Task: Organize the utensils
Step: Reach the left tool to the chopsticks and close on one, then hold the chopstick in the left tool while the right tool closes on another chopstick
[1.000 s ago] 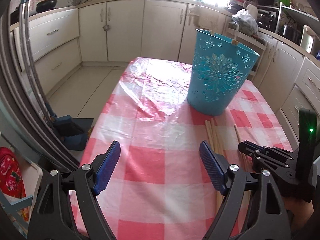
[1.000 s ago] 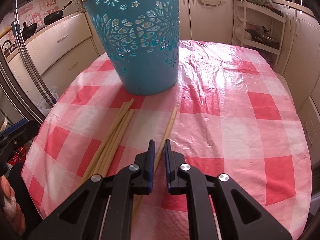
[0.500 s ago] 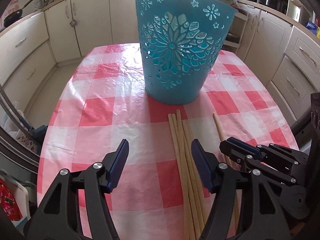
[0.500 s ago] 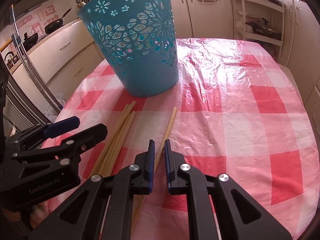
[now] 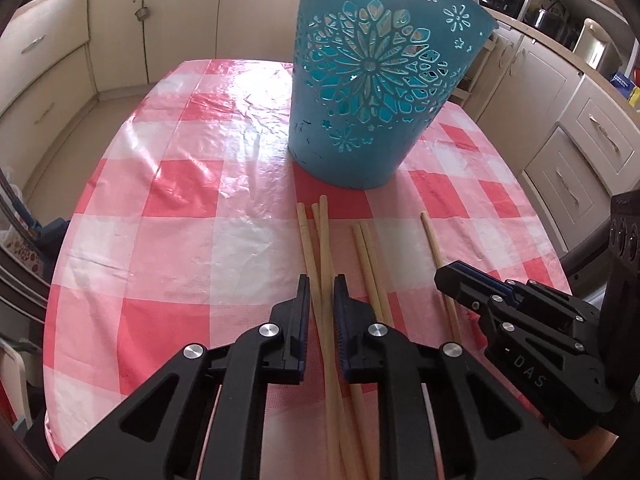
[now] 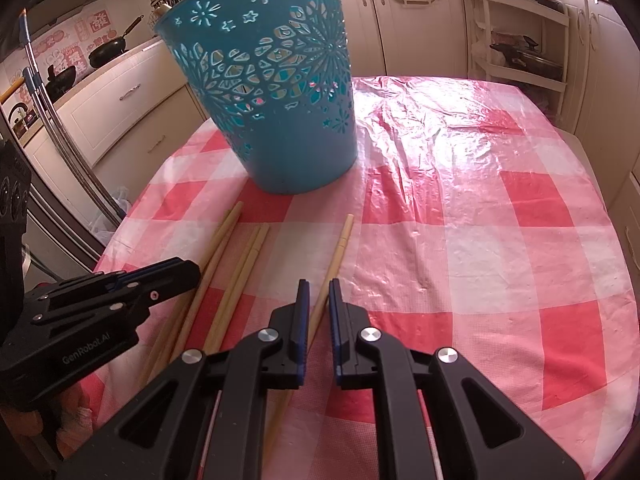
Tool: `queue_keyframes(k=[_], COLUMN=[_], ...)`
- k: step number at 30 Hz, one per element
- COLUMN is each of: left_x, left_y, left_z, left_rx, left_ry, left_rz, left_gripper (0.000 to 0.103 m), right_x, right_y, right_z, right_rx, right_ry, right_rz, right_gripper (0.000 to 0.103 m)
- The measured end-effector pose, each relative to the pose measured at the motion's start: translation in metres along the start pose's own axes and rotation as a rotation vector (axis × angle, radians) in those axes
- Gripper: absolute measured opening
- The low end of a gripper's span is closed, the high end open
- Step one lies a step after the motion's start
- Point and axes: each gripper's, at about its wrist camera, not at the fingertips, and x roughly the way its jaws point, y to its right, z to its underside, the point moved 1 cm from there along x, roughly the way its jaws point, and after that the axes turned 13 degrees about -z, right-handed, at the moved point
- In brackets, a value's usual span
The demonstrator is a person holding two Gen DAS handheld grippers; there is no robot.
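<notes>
Left fingers (image 5: 306, 312) flanking two chopsticks (image 5: 320, 264), right fingers (image 6: 302, 312) flanking one chopstick (image 6: 338, 248).

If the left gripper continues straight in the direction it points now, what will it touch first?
Most likely the teal basket. The left gripper, nearly shut around two chopsticks, points along them toward the basket's base. No other object shows in that line, though depth is uncertain.

The right tongs (image 6: 318, 300) are closing on a lone chopstick (image 6: 340, 242) lying near the teal basket (image 6: 268, 92).
</notes>
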Motion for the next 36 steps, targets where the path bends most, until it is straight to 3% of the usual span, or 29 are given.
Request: queue_keyframes(k=[9,17,24,36], left_x=[0.002,0.001,-0.001,0.016], left_y=[-0.025,-0.024,-0.026,-0.041], left_z=[0.005,0.005,0.008,-0.016], left_rx=[-0.063,-0.063,-0.09,-0.128], left_ry=[-0.024,-0.024,-0.013,-0.047], left_rz=[-0.003,-0.034,-0.052,-0.104], left_gripper=[0.008,0.008,0.008,0.008], right_x=[0.0,0.0,0.004,0.006], right_y=[-0.001,-0.001,-0.01,-0.016], right_z=[0.0,0.0,0.0,0.001], right_rx=[-0.003,-0.006,-0.053,-0.086], right_ry=[-0.001,-0.002,-0.017,-0.025], right_rz=[0.004,0.008,0.037,0.075], right_gripper=[0.01,0.011,0.018,0.018])
